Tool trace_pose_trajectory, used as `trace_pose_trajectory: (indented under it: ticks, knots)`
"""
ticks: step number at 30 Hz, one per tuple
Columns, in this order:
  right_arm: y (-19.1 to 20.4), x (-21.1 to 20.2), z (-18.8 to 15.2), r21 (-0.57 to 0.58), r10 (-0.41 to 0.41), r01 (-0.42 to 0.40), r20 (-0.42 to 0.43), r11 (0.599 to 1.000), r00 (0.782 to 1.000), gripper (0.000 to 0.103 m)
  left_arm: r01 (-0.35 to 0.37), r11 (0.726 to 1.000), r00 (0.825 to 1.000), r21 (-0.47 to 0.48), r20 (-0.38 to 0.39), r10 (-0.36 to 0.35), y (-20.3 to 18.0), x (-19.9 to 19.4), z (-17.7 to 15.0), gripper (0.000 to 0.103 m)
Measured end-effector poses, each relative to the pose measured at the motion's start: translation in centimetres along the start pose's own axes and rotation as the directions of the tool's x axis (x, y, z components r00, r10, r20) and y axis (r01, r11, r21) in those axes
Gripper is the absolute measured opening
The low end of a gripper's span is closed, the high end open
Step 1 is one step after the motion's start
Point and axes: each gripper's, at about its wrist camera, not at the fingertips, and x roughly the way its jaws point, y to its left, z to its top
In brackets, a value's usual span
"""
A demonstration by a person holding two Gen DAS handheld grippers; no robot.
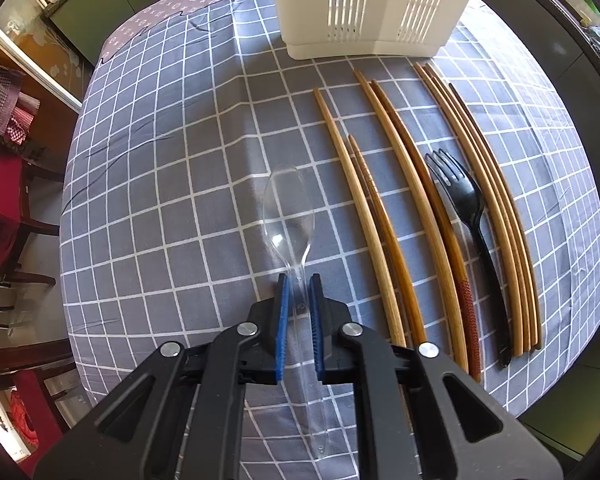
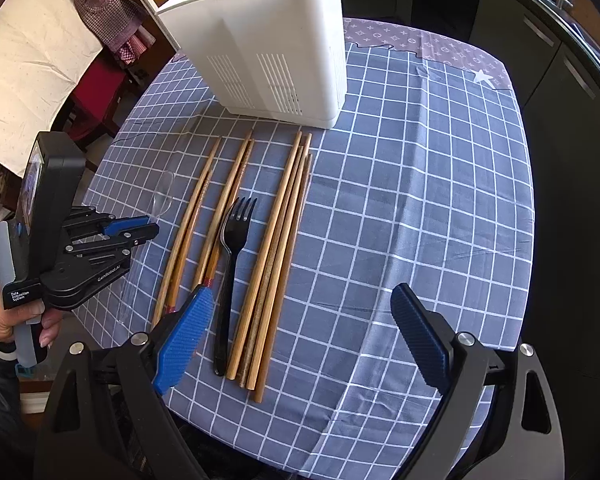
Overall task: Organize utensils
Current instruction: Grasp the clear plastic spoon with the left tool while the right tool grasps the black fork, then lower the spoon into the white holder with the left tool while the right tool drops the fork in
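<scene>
Left claw (image 1: 298,280) grips the clear plastic spoon (image 1: 288,216); right claw (image 2: 300,332) gapes. Lift straight, keeping the handle pinched, toward the white caddy (image 1: 364,8).

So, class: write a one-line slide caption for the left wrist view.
Left gripper shut on a clear plastic spoon, beside wooden chopsticks and a black fork, white utensil holder behind.

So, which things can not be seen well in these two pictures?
- White utensil holder: top cut off by the left wrist view's edge; in the right wrist view its wall hides the inside.
- Clear plastic spoon: handle partly hidden between the left gripper pads; faint in the right wrist view.
- Chopsticks: exact count unclear where they overlap.
- Black fork: fully seen.
</scene>
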Motion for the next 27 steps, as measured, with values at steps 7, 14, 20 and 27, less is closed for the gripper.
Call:
trace_pose_trajectory:
  ticks: [7, 14, 20, 27]
  knots:
    - [3.1, 1.3, 0.9, -0.086, -0.018, 0.012, -0.078, 0.996, 0.997, 0.078, 0.030, 0.999, 0.998, -0.021, 0.053, -0.028, 1.7, -1.2, -0.4, 0.008]
    - [5.7, 4.9, 2.0, -0.126, -0.032, 0.010, -0.170, 0.992, 0.985, 0.027, 0.020, 0.999, 0.992, -0.026, 0.123, -0.017, 3.2, -4.2, -0.5, 0.008]
    - [6.6, 8.0, 2.4, -0.126, -0.068, 0.039, -0.233, 0.991, 0.970, 0.021, 0.019, 1.000, 0.990, -0.010, 0.142, -0.018, 3.1, -4.9, -0.8, 0.008]
    - [7.2, 9.7, 2.4, -0.123, -0.085, 0.055, -0.258, 0.991, 0.962, 0.015, 0.022, 1.000, 0.989, -0.001, 0.145, -0.022, 3.0, -4.6, -1.2, 0.008]
